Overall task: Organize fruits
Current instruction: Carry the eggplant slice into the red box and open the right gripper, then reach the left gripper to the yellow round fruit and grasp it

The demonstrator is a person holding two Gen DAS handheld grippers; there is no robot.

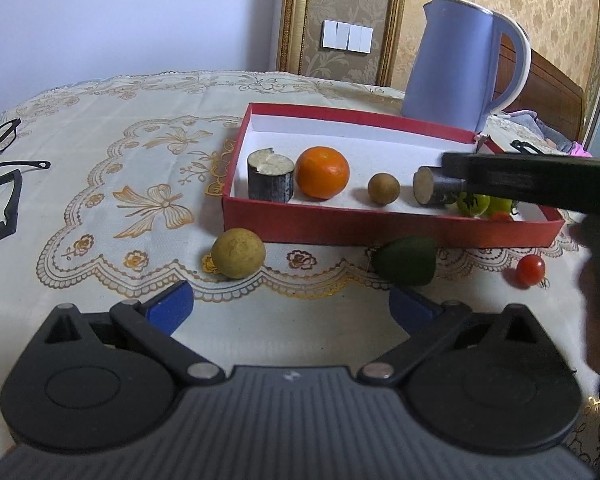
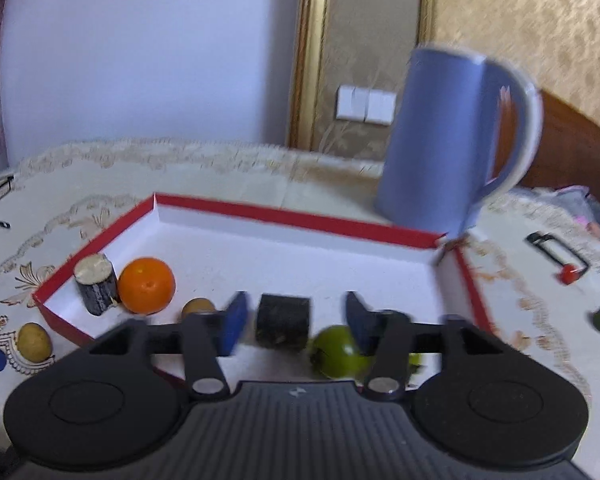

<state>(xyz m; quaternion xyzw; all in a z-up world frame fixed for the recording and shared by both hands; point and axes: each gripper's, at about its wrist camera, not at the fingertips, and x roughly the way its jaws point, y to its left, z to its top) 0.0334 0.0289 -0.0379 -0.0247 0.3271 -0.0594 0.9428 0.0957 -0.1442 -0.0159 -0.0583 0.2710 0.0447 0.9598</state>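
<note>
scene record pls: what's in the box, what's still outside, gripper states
container: red box, white inside, on the tablecloth
in box: upright sugarcane piece, orange, small brown fruit, lying sugarcane piece, green fruits
outside box: yellow-brown fruit, dark green fruit, cherry tomato
left gripper: open, nothing between the pads
right gripper: open, pads either side of the lying sugarcane piece, clear of it
behind box: blue kettle
</note>
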